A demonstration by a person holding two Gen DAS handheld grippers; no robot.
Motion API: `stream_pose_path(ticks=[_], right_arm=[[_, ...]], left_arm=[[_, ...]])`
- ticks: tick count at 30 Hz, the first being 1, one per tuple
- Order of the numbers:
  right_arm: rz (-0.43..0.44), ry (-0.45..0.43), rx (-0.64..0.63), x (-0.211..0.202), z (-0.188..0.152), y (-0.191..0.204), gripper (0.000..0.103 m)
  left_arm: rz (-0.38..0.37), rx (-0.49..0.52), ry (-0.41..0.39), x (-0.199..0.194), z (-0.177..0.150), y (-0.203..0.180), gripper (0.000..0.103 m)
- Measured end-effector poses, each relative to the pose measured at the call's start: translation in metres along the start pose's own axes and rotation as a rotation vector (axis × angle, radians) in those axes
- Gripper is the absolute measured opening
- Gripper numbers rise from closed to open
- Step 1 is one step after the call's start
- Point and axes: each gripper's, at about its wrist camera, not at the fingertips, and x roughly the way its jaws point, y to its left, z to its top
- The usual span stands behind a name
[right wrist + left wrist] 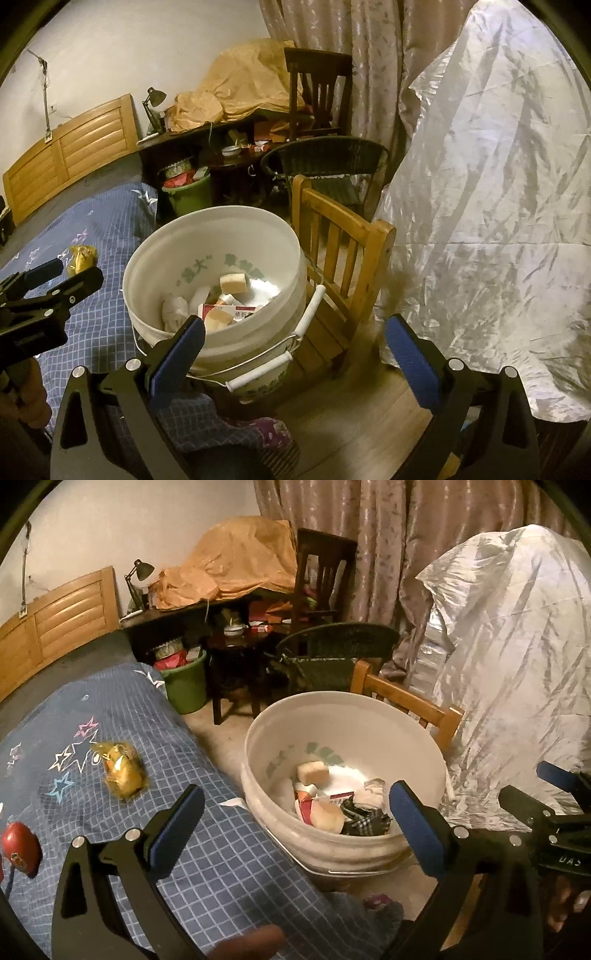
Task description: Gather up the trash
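A white plastic bucket (258, 753) stands on the floor beside the bed and holds sponges, a red-and-white box, crumpled paper and a checked cloth. It also shows in the right wrist view (155, 332). A yellow crinkly wrapper (122, 771) lies on the blue checked bedspread (221, 867), left of the bucket. It also shows in the right wrist view (82, 257). A red round object (20, 847) lies at the bedspread's left edge. My left gripper (295, 823) is open and empty above the bucket's near rim. My right gripper (295, 347) is open and empty, right of the bucket.
A small wooden chair (343, 258) stands against the bucket's right side. A silver-white sheet (480, 221) covers something large at right. A green bin (186, 686) full of rubbish, a dark table (236, 646) and a wicker chair (332, 650) stand behind.
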Motion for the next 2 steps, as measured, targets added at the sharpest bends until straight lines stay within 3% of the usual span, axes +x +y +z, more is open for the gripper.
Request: stream_pose_path(ticks=[2], right_arm=[[0.002, -0.002, -0.003, -0.0013, 0.0001, 0.0017, 0.098]], left_arm=[[0.009, -0.012, -0.006, -0.0022, -0.0011, 0.0023, 0.097]])
